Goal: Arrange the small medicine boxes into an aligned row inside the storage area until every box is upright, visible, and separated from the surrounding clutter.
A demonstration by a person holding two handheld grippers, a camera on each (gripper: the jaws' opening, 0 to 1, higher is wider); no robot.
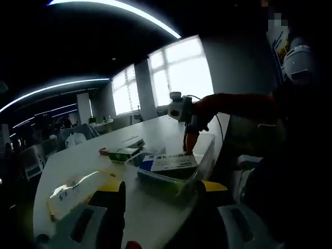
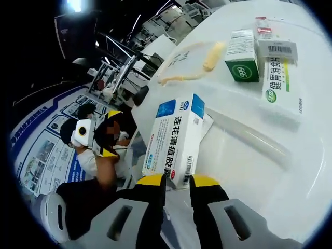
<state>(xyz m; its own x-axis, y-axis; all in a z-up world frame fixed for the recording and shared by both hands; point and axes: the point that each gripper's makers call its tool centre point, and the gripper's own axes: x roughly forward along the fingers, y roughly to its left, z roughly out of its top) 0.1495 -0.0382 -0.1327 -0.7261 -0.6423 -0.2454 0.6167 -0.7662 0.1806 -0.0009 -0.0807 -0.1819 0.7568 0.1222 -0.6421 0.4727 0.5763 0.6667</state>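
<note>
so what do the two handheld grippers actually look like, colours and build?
Both match. The left gripper and right gripper have black jaws with yellow pads near the tips, mounted on grey bodies with slotted openings. In the left gripper view, the right gripper is seen with orange parts and a thin cable.

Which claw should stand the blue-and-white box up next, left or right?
Right, probably. The right claw already sits at the edge of the blue-and-white box; the left claw is open, short of it.
</note>
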